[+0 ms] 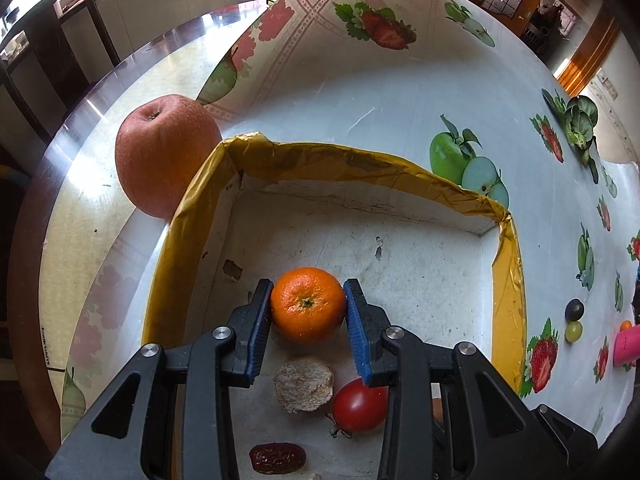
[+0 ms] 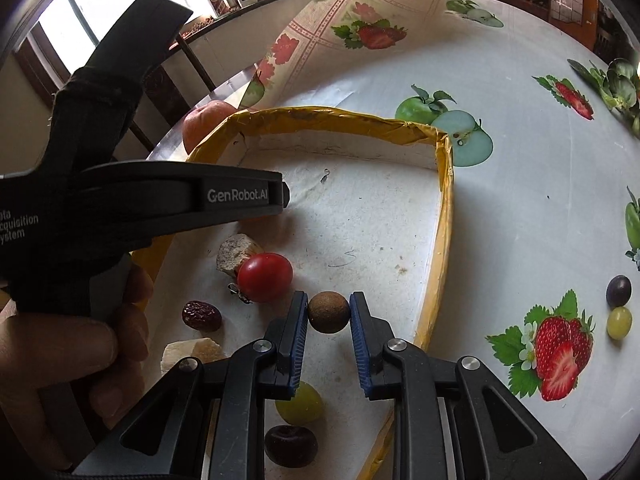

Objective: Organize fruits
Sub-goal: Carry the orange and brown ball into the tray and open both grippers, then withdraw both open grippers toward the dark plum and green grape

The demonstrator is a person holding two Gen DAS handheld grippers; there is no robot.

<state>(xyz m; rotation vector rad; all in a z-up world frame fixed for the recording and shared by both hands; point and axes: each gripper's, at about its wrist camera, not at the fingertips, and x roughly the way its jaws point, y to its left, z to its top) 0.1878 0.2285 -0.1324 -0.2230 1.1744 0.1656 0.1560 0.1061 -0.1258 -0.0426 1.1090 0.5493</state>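
Note:
My left gripper [image 1: 307,306] is shut on a small orange [image 1: 308,304] and holds it over the floor of a shallow white tray with a yellow rim [image 1: 508,280]. My right gripper [image 2: 329,312] is shut on a small brown round fruit [image 2: 329,311] over the same tray [image 2: 442,232]. In the tray lie a cherry tomato [image 1: 360,405] [image 2: 265,277], a red date [image 1: 277,457] [image 2: 201,315], a pale rough chunk [image 1: 303,384], a green grape [image 2: 301,402] and a dark cherry [image 2: 290,445].
A big red apple [image 1: 166,156] stands outside the tray's far left corner. A dark grape [image 2: 618,290] and a green grape [image 2: 619,322] lie on the fruit-print tablecloth to the right. The cloth's far edge [image 1: 320,32] is folded up. The left gripper's body [image 2: 140,196] crosses the right wrist view.

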